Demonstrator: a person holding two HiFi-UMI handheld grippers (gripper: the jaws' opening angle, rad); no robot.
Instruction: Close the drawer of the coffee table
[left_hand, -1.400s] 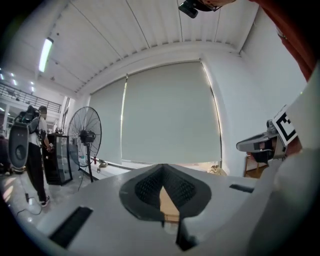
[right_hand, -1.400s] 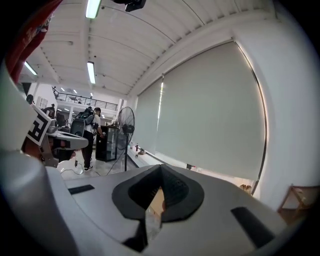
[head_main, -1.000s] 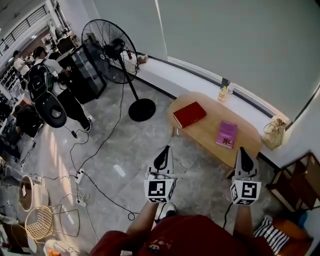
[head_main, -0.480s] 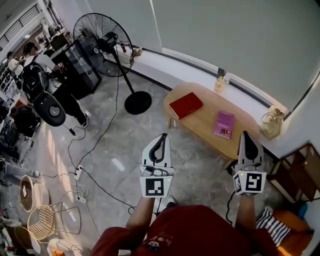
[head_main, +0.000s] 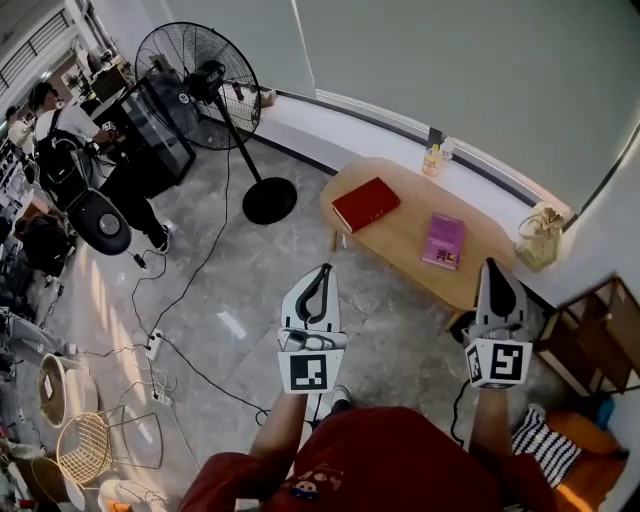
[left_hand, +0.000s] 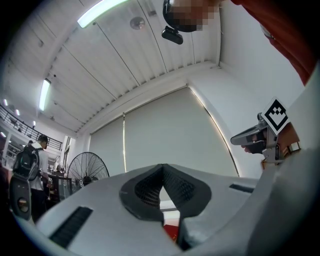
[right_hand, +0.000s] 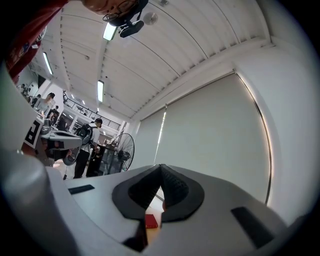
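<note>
Before the table's near long edge: left tongs (head_main: 322, 272), pressed together, nothing between; right tongs (head_main: 490, 265), likewise pressed together and empty, close to the table's right end. Table (head_main: 400, 245): low, oval, pale wood top; long axis running upper left to lower right in the head view, parallel to the window ledge behind. Drawer: cannot be made out. On table: red book (head_main: 365, 203) toward left end, pink book (head_main: 443, 240) toward right end, well apart.

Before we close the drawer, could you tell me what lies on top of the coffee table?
A red book and a pink book lie flat, apart, on the table. The right gripper covers its near right corner; the drawer cannot be seen.
</note>
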